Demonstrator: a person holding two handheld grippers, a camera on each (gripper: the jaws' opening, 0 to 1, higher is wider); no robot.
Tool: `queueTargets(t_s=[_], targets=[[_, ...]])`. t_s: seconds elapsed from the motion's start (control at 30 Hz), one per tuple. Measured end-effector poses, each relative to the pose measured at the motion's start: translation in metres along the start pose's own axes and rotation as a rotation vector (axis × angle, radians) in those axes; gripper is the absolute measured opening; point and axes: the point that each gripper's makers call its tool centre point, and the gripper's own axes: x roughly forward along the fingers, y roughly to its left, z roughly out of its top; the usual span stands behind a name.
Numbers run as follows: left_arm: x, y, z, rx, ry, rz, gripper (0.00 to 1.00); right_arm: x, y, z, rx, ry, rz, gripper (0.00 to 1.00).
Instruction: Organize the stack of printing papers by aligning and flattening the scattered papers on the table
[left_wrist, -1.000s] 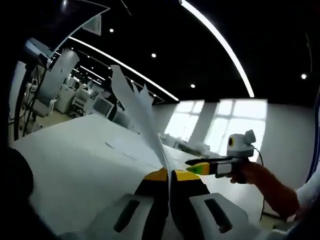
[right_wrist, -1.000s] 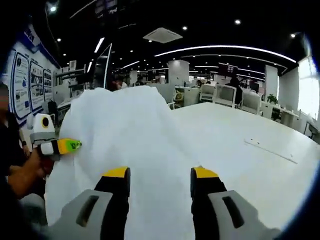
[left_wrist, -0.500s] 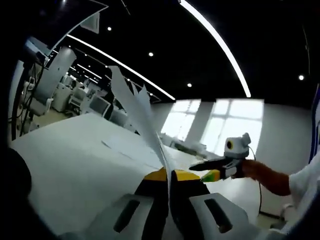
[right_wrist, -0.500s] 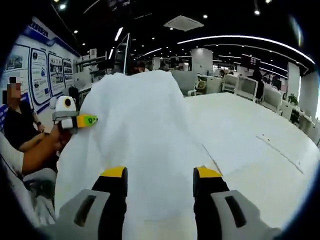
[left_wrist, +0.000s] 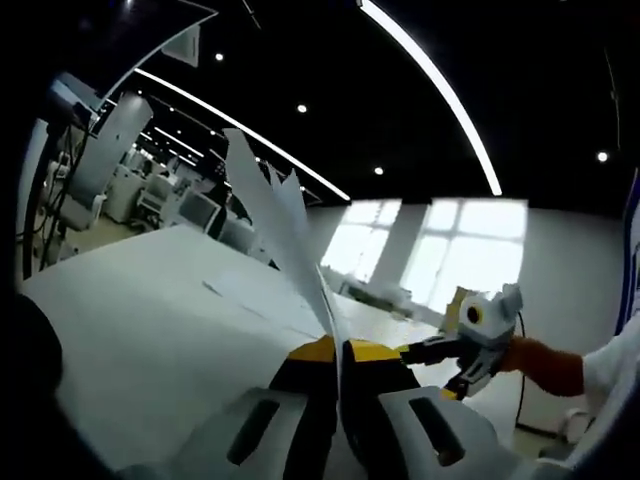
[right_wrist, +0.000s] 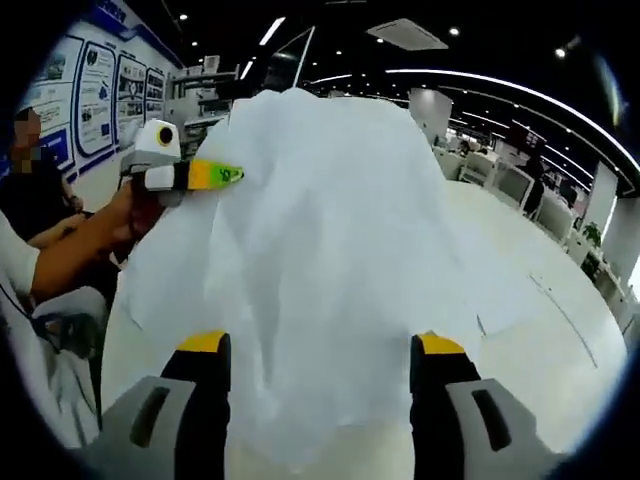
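Note:
A stack of white printing papers (left_wrist: 280, 230) stands edge-on in the left gripper view, its sheets fanned at the top. My left gripper (left_wrist: 335, 350) is shut on its lower edge. In the right gripper view the same papers (right_wrist: 330, 230) spread wide and draped in front of me, and the left gripper (right_wrist: 225, 173), held by a hand, pinches their upper left edge. My right gripper (right_wrist: 322, 345) is open, its yellow-tipped fingers (right_wrist: 205, 345) wide apart at the papers' near edge. The right gripper (left_wrist: 440, 355) also appears low at the right of the left gripper view.
The white table (left_wrist: 150, 320) stretches away below the papers, and also lies to the right of them (right_wrist: 560, 340). A person's sleeve and arm (right_wrist: 60, 270) come in from the left. Office desks and chairs stand far behind.
The right gripper has dropped lower and tilted beside the papers, and its view has closed in on the sheets. The left gripper keeps its hold on the stack.

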Motion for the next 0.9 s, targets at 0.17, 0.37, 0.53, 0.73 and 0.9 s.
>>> queueTargets(t_s=[0.17, 0.37, 0.53, 0.73, 0.9], targets=[[0.001, 0.001, 0.0, 0.005, 0.005, 0.005, 0.07, -0.007, -0.005, 0.006, 0.012, -0.016, 0.006, 0.69], [0.002, 0.002, 0.001, -0.002, 0.001, -0.001, 0.07, -0.026, -0.031, 0.028, 0.035, -0.065, -0.013, 0.68], [0.002, -0.001, 0.001, 0.009, 0.001, -0.014, 0.07, -0.044, -0.056, 0.043, 0.047, -0.072, -0.003, 0.66], [0.001, -0.003, 0.002, 0.003, -0.004, -0.027, 0.07, -0.048, -0.068, 0.046, 0.011, -0.054, 0.017, 0.67], [0.001, -0.008, 0.001, -0.007, 0.002, -0.053, 0.07, -0.046, -0.078, 0.05, 0.051, -0.052, 0.069, 0.63]])
